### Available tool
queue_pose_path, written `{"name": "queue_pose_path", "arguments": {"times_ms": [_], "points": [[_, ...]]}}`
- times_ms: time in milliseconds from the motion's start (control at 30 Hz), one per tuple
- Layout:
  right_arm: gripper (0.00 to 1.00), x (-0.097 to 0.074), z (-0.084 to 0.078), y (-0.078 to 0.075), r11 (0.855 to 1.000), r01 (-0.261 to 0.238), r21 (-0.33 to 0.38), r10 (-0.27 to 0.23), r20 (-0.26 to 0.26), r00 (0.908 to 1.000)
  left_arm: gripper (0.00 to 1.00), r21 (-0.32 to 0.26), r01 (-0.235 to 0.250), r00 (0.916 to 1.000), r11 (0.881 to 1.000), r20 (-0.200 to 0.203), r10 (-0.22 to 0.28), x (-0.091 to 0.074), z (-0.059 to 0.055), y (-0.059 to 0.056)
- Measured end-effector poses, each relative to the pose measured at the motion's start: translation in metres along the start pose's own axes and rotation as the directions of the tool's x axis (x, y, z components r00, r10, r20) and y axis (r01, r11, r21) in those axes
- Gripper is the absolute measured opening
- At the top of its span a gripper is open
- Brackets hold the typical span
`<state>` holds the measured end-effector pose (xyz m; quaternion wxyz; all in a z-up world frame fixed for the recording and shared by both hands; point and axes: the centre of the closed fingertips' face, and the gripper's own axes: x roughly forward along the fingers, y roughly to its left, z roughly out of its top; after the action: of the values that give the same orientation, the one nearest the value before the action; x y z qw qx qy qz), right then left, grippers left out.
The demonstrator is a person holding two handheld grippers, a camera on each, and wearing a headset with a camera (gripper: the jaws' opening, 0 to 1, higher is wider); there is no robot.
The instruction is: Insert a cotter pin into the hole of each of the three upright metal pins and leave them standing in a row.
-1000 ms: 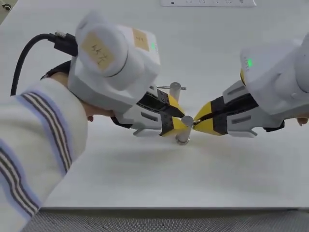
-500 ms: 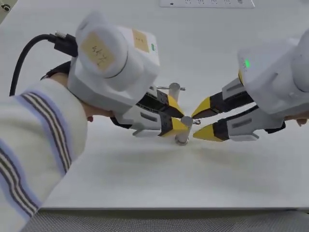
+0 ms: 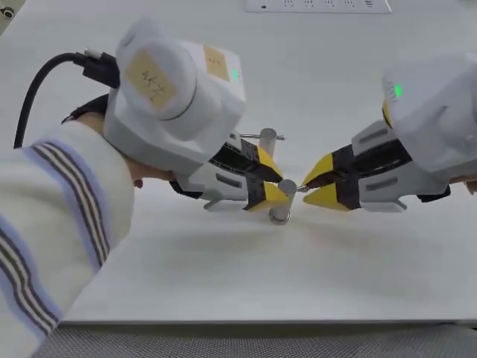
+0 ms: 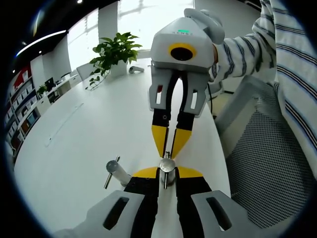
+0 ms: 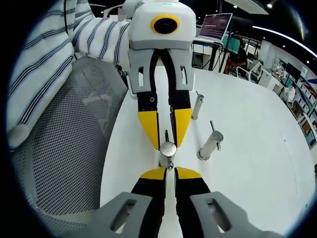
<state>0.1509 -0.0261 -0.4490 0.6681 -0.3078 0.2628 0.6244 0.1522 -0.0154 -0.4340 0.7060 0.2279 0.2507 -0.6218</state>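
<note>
1. My white workbench top [image 3: 223, 276] carries a white power strip [image 3: 317, 6] at its far edge.
2. A grey mesh chair [image 5: 69, 148] stands against my near edge.
3. A green potted plant [image 4: 115, 49] stands before bright windows [image 4: 143, 12].
4. Dark shelving [image 4: 22, 104] lines one wall under a lit ceiling strip [image 4: 44, 39].
5. A lit monitor screen [image 5: 216, 24] stands opposite.

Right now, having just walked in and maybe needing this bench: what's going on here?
A person is working two handheld tools at a white workbench. The left claw grips the nearest upright metal pin, while the right claw is shut on a cotter pin at that pin's top, apparently feeding it through the hole. Two other pins stand behind, each with a cotter pin through it.
</note>
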Motion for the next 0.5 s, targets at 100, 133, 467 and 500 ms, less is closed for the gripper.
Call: {"name": "queue_pose_path", "arguments": {"times_ms": [100, 133, 467, 500], "points": [[0.00, 0.0003, 0.0028, 0.0007, 1.000, -0.001, -0.001, 0.001, 0.008, 1.0000, 0.09, -0.002, 0.000, 1.0000, 1.000, 0.000, 0.000, 0.0003, 0.0004, -0.0004], [0.00, 0.0004, 0.0031, 0.0006, 1.000, 0.000, 0.000, 0.000, 0.008, 1.0000, 0.09, -0.003, 0.000, 1.0000, 1.000, 0.000, 0.000, 0.0002, 0.0002, -0.0003], [0.00, 0.0019, 0.0054, 0.0010, 1.000, -0.001, -0.014, 0.001, 0.002, 1.0000, 0.09, -0.003, 0.001, 1.0000, 1.000, -0.001, -0.001, 0.0003, -0.0003, 0.0003], [0.00, 0.0023, 0.0055, 0.0009, 1.000, -0.001, -0.020, 0.001, -0.001, 1.0000, 0.09, -0.003, 0.000, 1.0000, 1.000, -0.001, 0.000, 0.0003, -0.0003, 0.0004]]}}
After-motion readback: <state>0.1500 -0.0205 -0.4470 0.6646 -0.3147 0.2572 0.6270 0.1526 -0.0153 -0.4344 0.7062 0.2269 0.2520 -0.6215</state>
